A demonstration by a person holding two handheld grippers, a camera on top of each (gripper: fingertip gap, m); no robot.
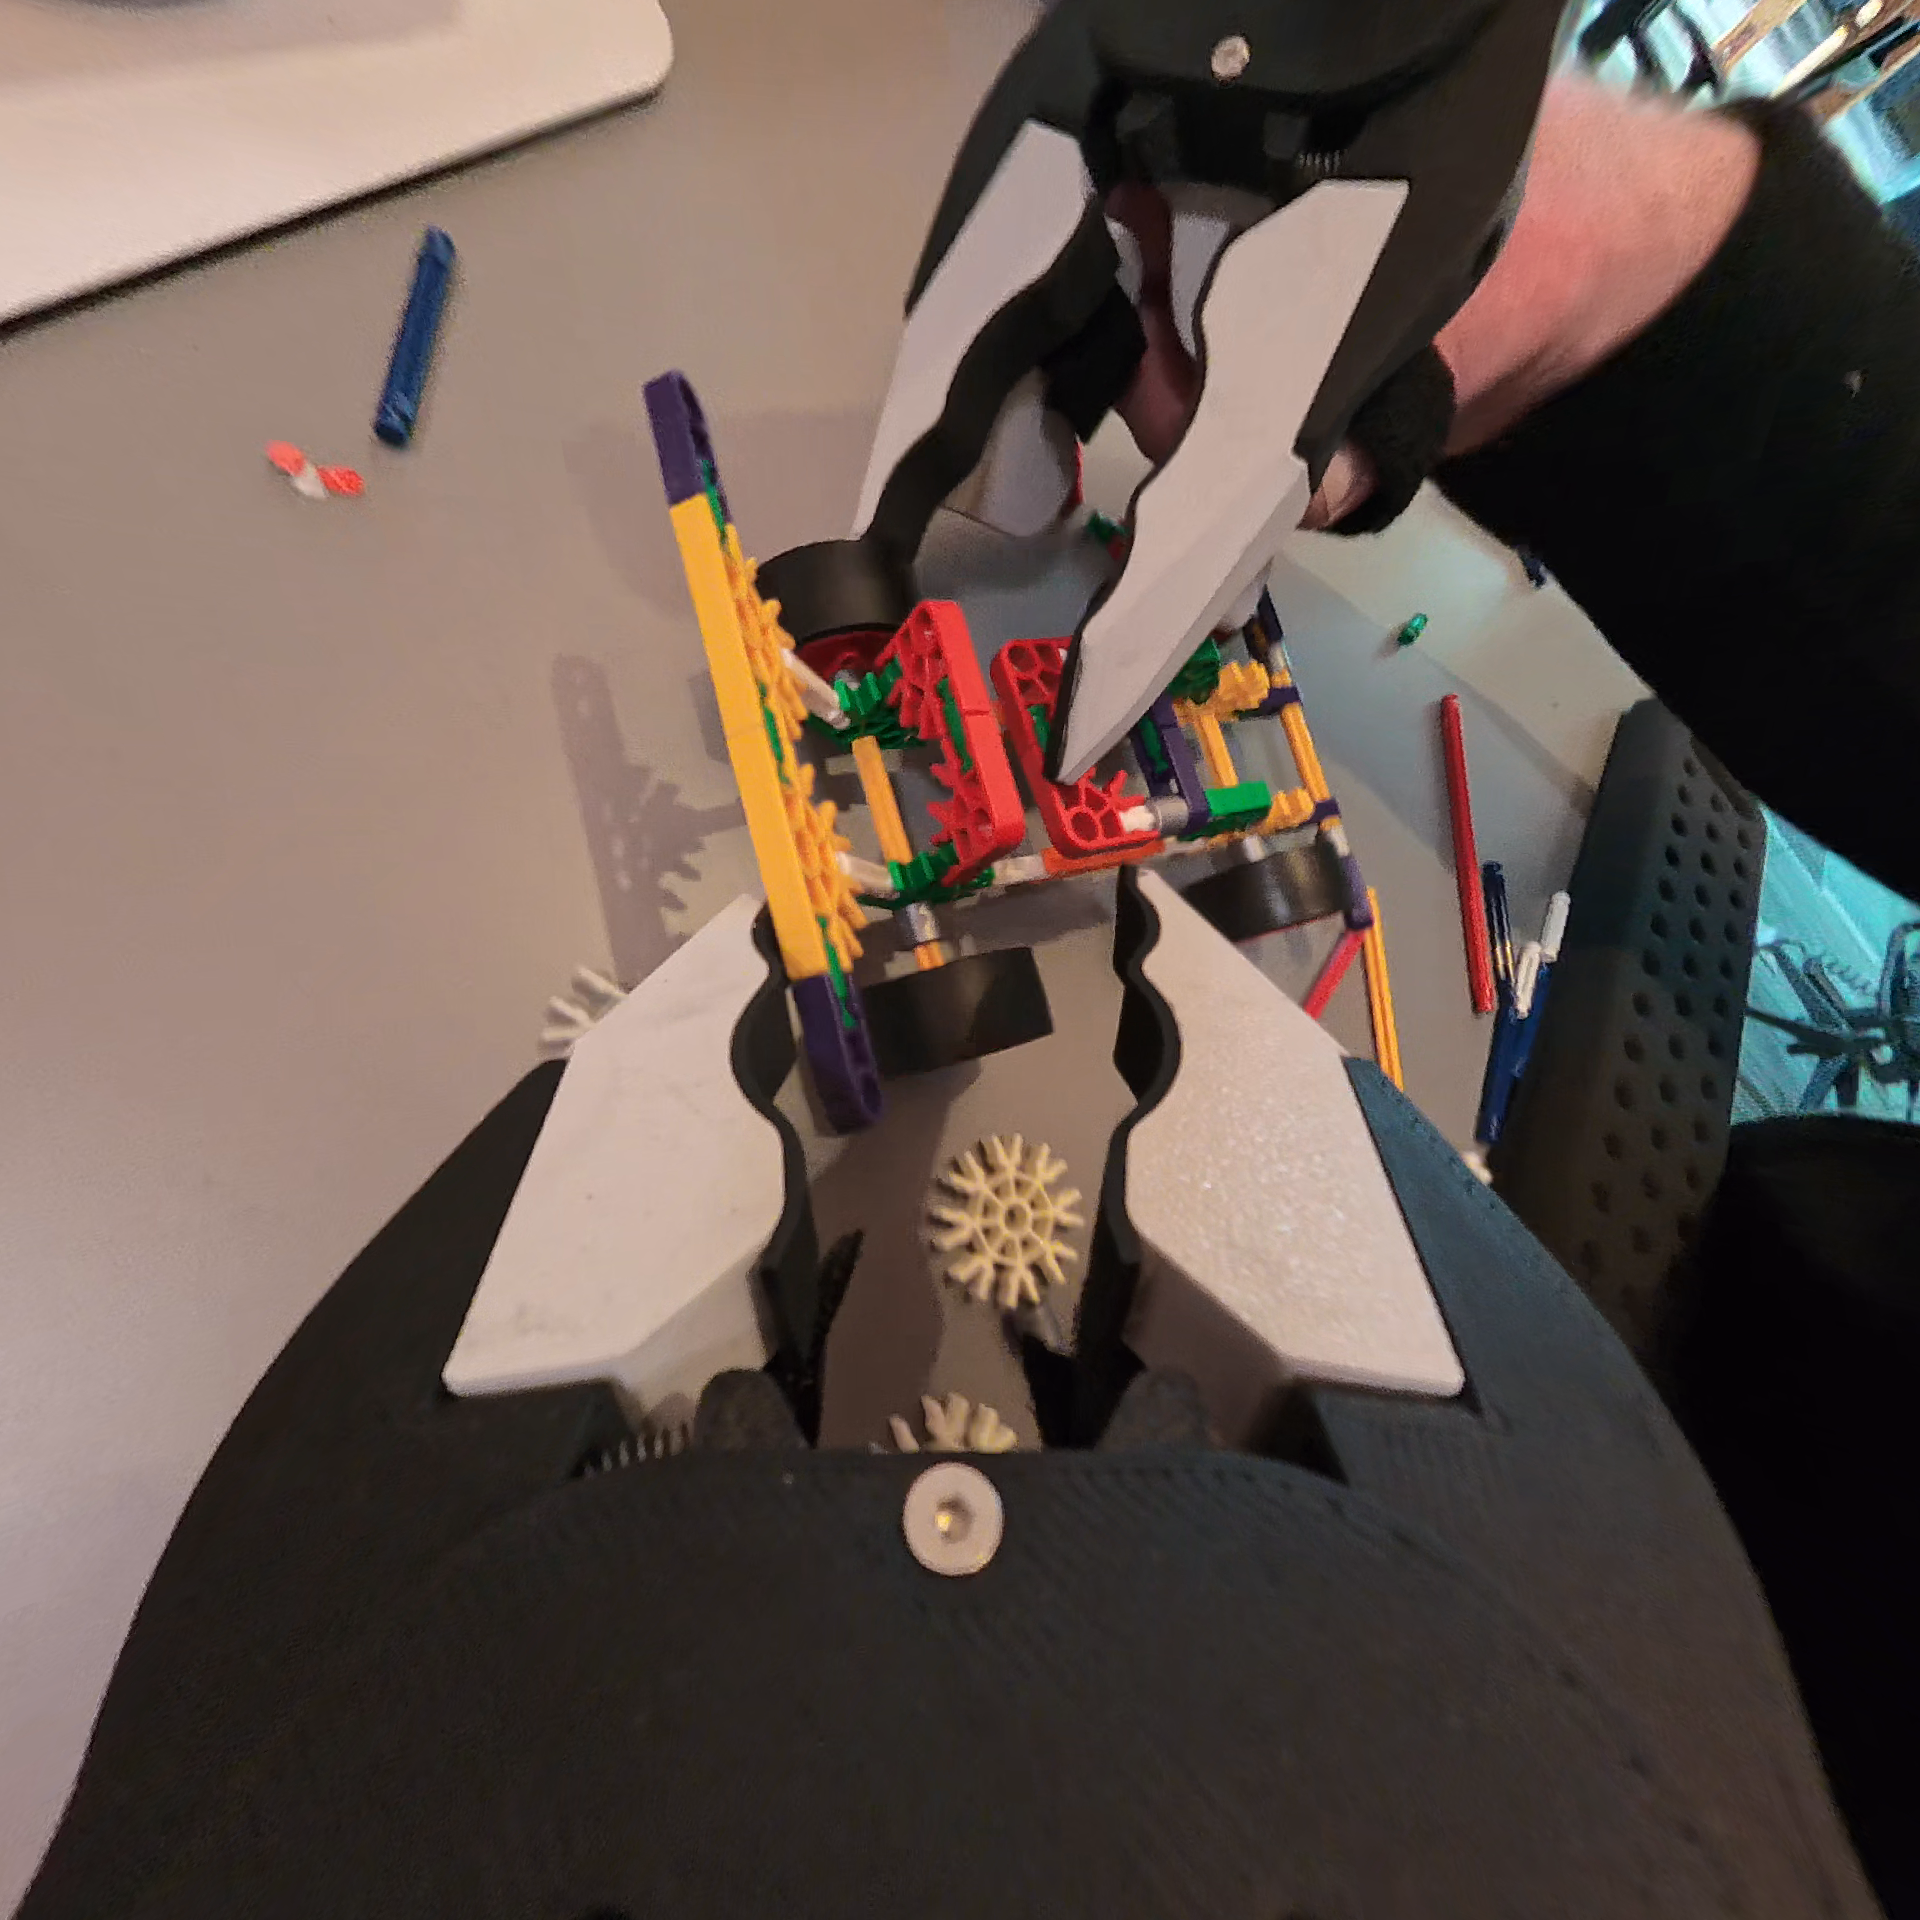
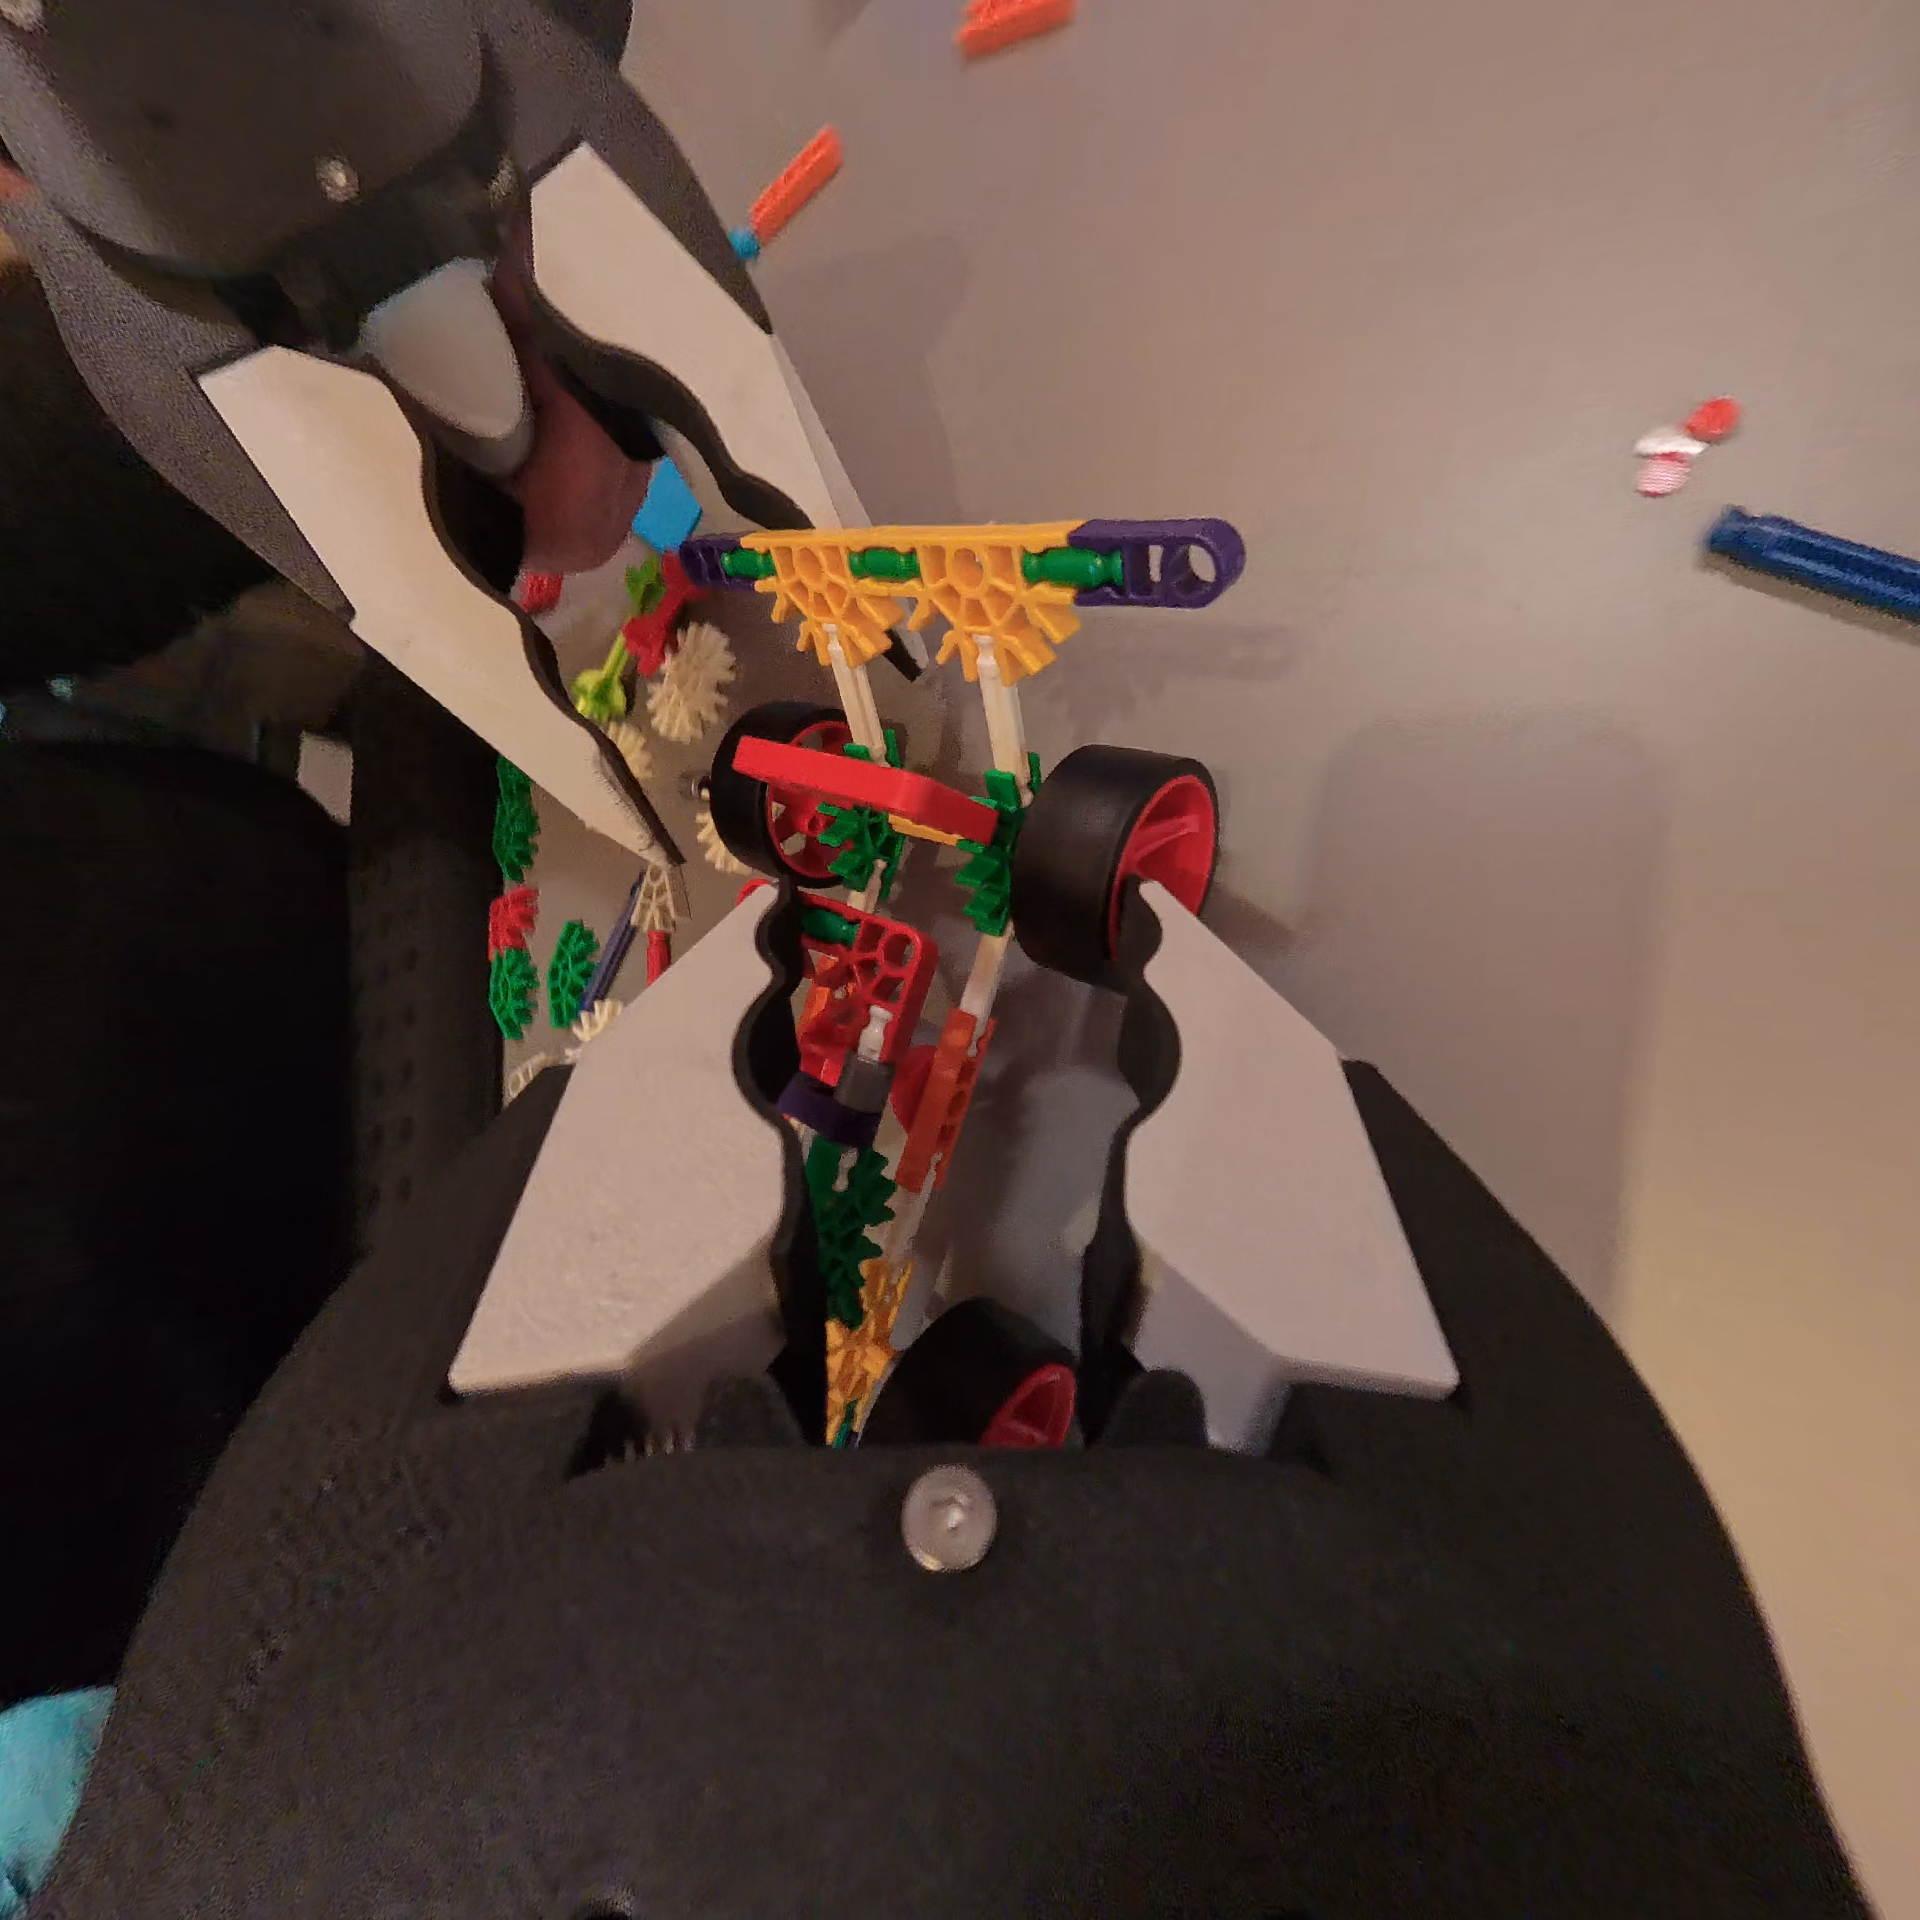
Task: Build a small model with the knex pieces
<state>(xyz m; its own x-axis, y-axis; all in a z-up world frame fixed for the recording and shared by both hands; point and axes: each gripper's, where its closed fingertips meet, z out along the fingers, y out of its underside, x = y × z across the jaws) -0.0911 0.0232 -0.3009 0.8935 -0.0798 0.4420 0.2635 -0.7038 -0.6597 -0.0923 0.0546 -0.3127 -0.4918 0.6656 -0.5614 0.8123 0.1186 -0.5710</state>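
A toy car [image 1: 997, 790] built of coloured rods and connectors, with black wheels and a yellow-and-purple wing bar [image 1: 748, 717], stands on the grey table [image 1: 208, 831]. My left gripper [image 1: 951, 904] is open just in front of it. The wing's purple end [image 1: 842, 1060] lies between its fingers, beside the left one. My right gripper [image 1: 971, 655] reaches in from above, open, straddling the red middle parts. In the right wrist view, the right gripper [image 2: 956, 894] is open around the car body [image 2: 883, 997], its right fingertip against a red-hubbed wheel [image 2: 1101, 852]. The left gripper [image 2: 748, 686] is at the upper left.
Loose parts lie around: a blue rod [image 1: 416, 332], a small red-and-white piece [image 1: 312, 473], a white snowflake connector [image 1: 1006, 1218], a red rod [image 1: 1465, 852], orange pieces [image 2: 795, 192], green and red connectors [image 2: 514, 935]. A white board [image 1: 312, 125] lies far left. A black perforated chair [image 1: 1652, 987] stands right. The white snowflake connector [image 1: 1006, 1218] lies around 8 centimeters away from my left fingertips.
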